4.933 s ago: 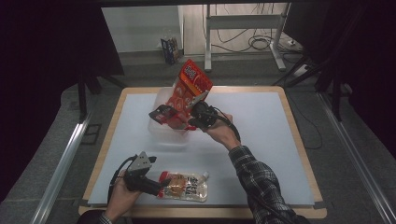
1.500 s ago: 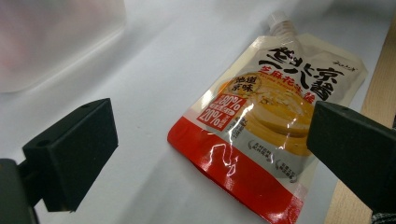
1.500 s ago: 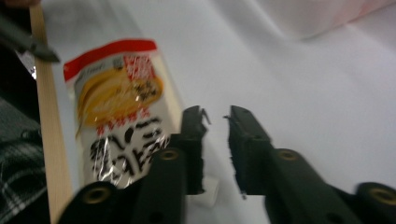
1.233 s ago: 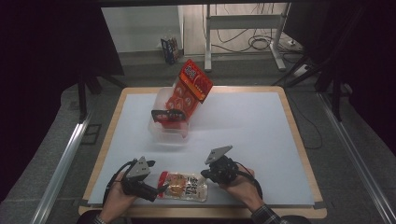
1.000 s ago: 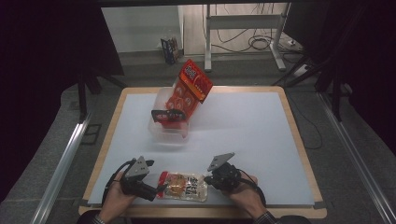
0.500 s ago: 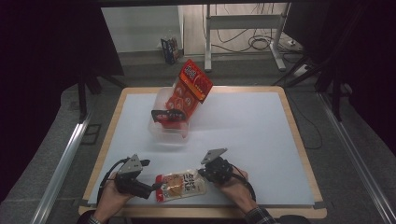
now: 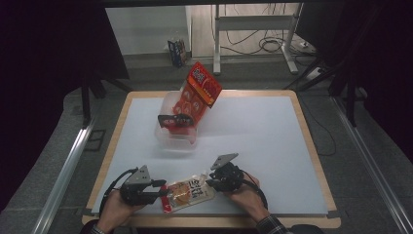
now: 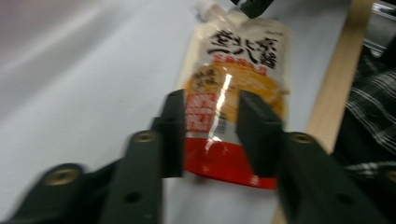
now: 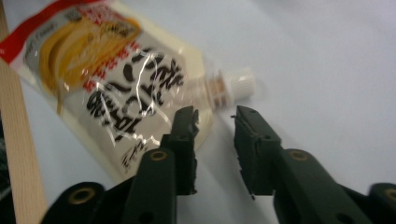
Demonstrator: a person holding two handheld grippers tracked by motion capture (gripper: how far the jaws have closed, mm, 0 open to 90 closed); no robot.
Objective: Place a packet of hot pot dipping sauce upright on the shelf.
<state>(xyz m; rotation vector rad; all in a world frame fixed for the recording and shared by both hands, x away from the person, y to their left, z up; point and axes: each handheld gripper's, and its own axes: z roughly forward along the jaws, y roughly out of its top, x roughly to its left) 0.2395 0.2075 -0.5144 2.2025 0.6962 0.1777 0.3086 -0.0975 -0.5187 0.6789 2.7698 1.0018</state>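
A flat spouted food pouch (image 7: 187,192) with black lettering, a yellow picture and a red bottom strip lies near the table's front edge. My left gripper (image 7: 163,187) is at its red end. In the left gripper view my left gripper (image 8: 210,100) straddles the pouch (image 8: 238,51), its jaws having just been closing; the pouch stays flat and unsqueezed. My right gripper (image 7: 209,184) is at the spout end. In the right gripper view its jaws have just been opening: the right gripper (image 9: 215,114) stands open just short of the white cap (image 9: 238,84), one jaw over the pouch's (image 9: 107,70) shoulder.
A clear plastic tub (image 7: 170,139) stands at the table's middle back with a red snack bag (image 7: 197,92) leaning out of it and a black clip-like piece (image 7: 173,119) on its rim. The wooden table edge (image 7: 219,222) runs just below both hands.
My right gripper came from the red bag at the tub down to the pouch's spout end. The pouch has turned slightly, spout end farther from the front edge. The left hand stayed put.
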